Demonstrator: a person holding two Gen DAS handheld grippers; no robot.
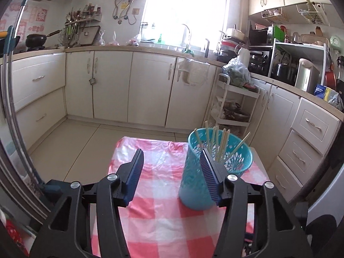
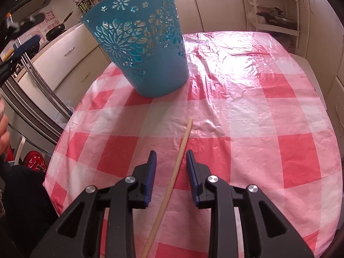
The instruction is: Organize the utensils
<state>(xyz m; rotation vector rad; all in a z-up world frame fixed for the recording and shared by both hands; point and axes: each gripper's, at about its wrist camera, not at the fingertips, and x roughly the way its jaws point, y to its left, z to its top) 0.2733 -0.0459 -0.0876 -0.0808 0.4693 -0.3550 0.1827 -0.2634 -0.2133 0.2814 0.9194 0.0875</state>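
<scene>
Chopstick [image 2: 181, 152], single and pale wood, lies on the table directly ahead of my right gripper [image 2: 171, 161], running from 6 o'clock up toward 12 o'clock. My right gripper's two blue-padded fingers stand either side of it, parted, with clear gaps to the stick, so nothing is grasped. I count one loose chopstick on the cloth.

My left gripper [image 1: 172, 157] is released too, its fingers spread wide with only bare cloth between them. Its right finger overlaps my view of the basket; I cannot tell whether they touch.

One basket [image 2: 137, 43], turquoise plastic with cut-out flower patterns, stands upright on the table at about 11 o'clock from my right gripper, well apart from the loose chopstick. In the left wrist view it holds a bundle of chopsticks [image 1: 217, 144], about seven, leaning against the rim with their ends poking above it.

The table is covered with a shiny, wrinkled tablecloth [image 2: 247, 111] in red, pink and white checks.

Beyond is a kitchen: cream cabinets [image 1: 111, 86] around three walls, a bright window [image 1: 185, 10] at 12 o'clock, a white trolley [image 1: 234, 103] at 2 o'clock.
</scene>
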